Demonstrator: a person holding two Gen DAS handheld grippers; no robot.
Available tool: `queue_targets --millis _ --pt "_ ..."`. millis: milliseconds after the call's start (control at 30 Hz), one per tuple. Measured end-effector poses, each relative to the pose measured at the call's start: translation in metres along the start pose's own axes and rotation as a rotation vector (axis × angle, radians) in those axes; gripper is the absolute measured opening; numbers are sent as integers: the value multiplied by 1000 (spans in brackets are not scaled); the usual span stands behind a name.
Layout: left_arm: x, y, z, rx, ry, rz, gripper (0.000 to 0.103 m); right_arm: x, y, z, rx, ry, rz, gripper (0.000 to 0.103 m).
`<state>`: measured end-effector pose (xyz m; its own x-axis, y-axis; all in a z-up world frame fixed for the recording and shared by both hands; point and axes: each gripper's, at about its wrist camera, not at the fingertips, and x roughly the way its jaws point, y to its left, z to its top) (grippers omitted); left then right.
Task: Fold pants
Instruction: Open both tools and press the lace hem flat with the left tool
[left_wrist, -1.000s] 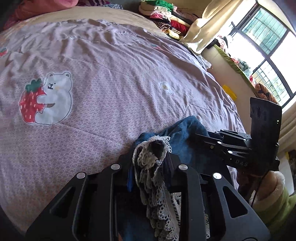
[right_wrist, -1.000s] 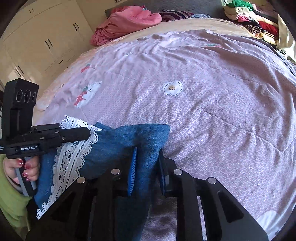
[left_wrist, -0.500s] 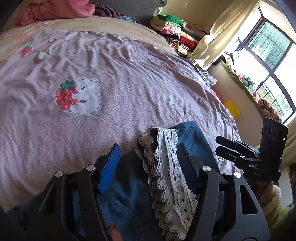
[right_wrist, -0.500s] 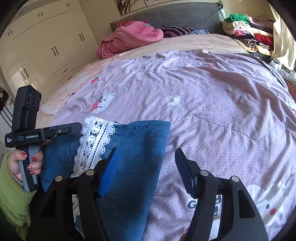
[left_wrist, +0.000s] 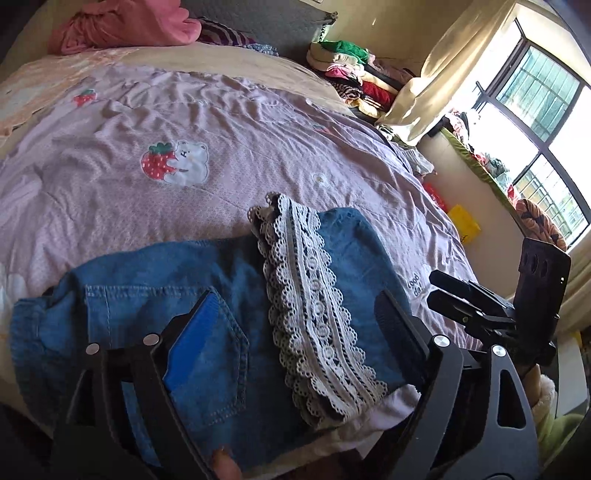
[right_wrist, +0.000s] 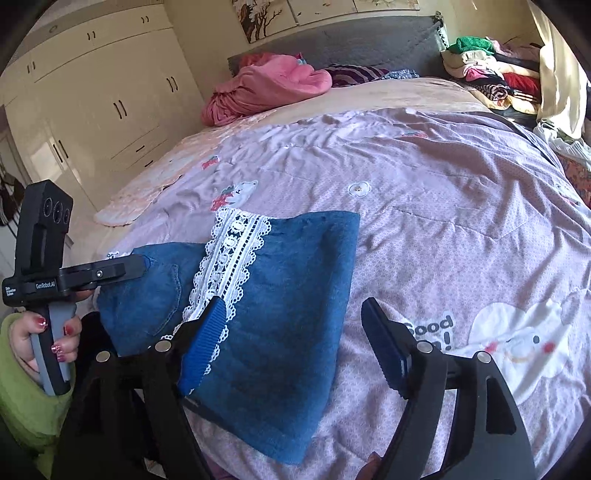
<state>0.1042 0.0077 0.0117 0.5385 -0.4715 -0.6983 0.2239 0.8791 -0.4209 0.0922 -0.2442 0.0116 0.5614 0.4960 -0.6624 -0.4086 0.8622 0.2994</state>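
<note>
Since the pants (left_wrist: 207, 325) already lay doubled over near the bed's (left_wrist: 110, 206) front edge, lace trim (left_wrist: 314, 314) on top, I judged the fold largely done; perhaps one more fold and some smoothing were left. I counted one bed under one lilac quilt (right_wrist: 443, 206), one pair of pants, one lace strip, and two grippers. My left gripper (left_wrist: 295, 339) hung over the denim, jaws opening, pads off the cloth. My right gripper (right_wrist: 295, 343) was opening too, gripping nothing, its left finger (right_wrist: 207, 343) above the pants' right side.
</note>
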Motion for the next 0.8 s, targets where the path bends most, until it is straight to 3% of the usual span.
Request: queue_targets --millis 233,800 --pt "2 -6 -32 -36 54 -40 79 -12 5 -15 -4 5 -2 75" --pt "26 1 -69 -179 195 -114 37 1 10 -48 -12 91 37 75"
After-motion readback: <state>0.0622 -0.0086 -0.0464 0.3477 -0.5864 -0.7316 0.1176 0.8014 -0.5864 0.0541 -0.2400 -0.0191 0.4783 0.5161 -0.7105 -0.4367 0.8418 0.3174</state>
